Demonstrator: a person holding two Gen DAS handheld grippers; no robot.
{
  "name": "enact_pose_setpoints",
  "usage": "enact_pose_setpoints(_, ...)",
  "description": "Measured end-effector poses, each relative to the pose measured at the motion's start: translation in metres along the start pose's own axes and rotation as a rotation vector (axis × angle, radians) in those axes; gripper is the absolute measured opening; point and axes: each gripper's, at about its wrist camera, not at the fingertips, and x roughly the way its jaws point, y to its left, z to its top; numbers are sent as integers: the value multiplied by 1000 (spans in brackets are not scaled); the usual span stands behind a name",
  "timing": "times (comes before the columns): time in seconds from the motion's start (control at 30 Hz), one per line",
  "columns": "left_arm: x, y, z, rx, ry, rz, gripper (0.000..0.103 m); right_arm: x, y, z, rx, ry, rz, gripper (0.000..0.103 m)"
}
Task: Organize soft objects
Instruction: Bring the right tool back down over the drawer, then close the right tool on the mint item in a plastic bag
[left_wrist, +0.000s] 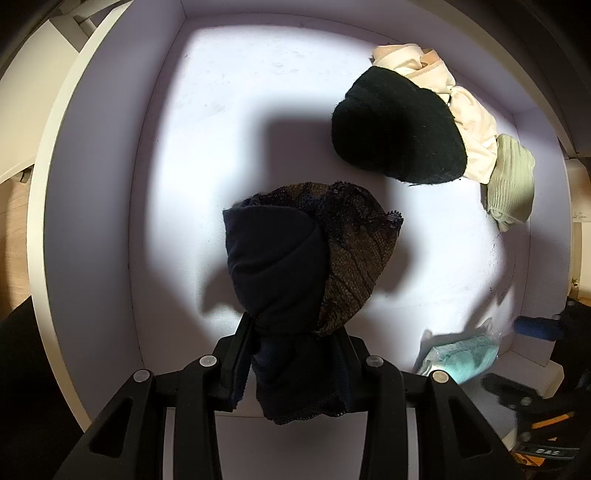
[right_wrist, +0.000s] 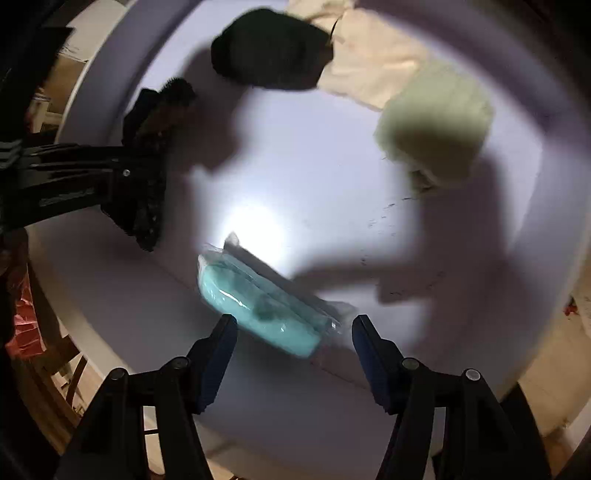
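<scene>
My left gripper (left_wrist: 293, 328) points straight down into a white drawer (left_wrist: 92, 184) and is shut on a dark navy garment with brown lace (left_wrist: 280, 258), which hangs bunched above the drawer floor. The right wrist view shows that same gripper (right_wrist: 147, 173) and garment (right_wrist: 162, 107) at the left. My right gripper (right_wrist: 293, 321) stands open just above a teal soft item in a clear plastic wrap (right_wrist: 258, 306). The packet lies on the drawer floor near the front wall, between the fingers and a little beyond them, with neither pad touching it. The left wrist view has the packet (left_wrist: 461, 358) at lower right.
A black knit cap (left_wrist: 399, 129) lies on a cream cloth (left_wrist: 472, 114) in the far right corner, with a pale green ribbed knit (left_wrist: 511, 177) beside them against the right wall. The same items show as cap (right_wrist: 269, 51), cloth (right_wrist: 373, 66) and knit (right_wrist: 436, 122). Bare drawer floor spans the middle and left.
</scene>
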Motion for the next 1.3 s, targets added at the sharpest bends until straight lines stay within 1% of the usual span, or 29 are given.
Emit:
enact_pose_setpoints(0.13,0,1,-1,-1,0,-1,38,19,0,4,-11,28,-5,66)
enact_pose_setpoints(0.23,-3,6,0,0,1,-1,38,27,0,4,-30,31,-21,69)
enact_pose_setpoints(0.33,-2,7,0,-4,1,-4,38,16,-7,7,-4,-42,-65,69)
enact_pose_setpoints(0.4,-3,7,0,-6,1,-5,38,2,-22,10,66,-101,-83,70)
enact_pose_setpoints(0.43,-3,7,0,-6,1,-6,38,-6,-29,10,90,-127,-76,70)
enact_pose_setpoints(0.53,-3,9,0,-5,0,-5,38,-14,-33,7,83,-145,-14,72)
enact_pose_setpoints(0.6,-5,11,1,-4,-1,-5,38,-11,-28,3,43,-123,29,73)
enact_pose_setpoints(0.63,-6,11,1,-4,-1,-5,38,-5,-20,1,-2,-97,30,73)
enact_pose_setpoints(0.7,-7,11,2,-4,-1,-5,38,9,-9,-1,-75,-48,-18,73)
enact_pose_setpoints(0.77,-8,13,1,-5,-1,-6,38,20,-7,-2,-107,-8,-54,73)
enact_pose_setpoints(0.83,-8,15,1,-7,0,-8,38,26,-16,0,-54,1,-24,74)
enact_pose_setpoints(0.93,-8,16,3,-7,2,-7,38,30,-30,0,-24,12,-29,78)
enact_pose_setpoints(1.0,-7,15,3,-6,2,-5,38,26,-41,9,3,-22,-63,79)
enact_pose_setpoints(1.03,-7,15,3,-5,3,-4,38,20,-47,10,25,-54,-91,79)
enact_pose_setpoints(1.1,-7,16,4,-4,3,-3,38,4,-67,14,94,-128,-166,79)
enact_pose_setpoints(1.17,-7,16,4,-5,3,-4,38,-10,-86,14,161,-178,-194,79)
enact_pose_setpoints(1.2,-8,16,5,-6,3,-4,38,-15,-92,13,186,-196,-172,79)
enact_pose_setpoints(1.23,-8,16,5,-8,4,-5,38,-18,-97,12,205,-203,-128,79)
enact_pose_setpoints(1.3,-6,13,4,-8,3,-2,38,-16,-99,9,219,-185,-34,79)
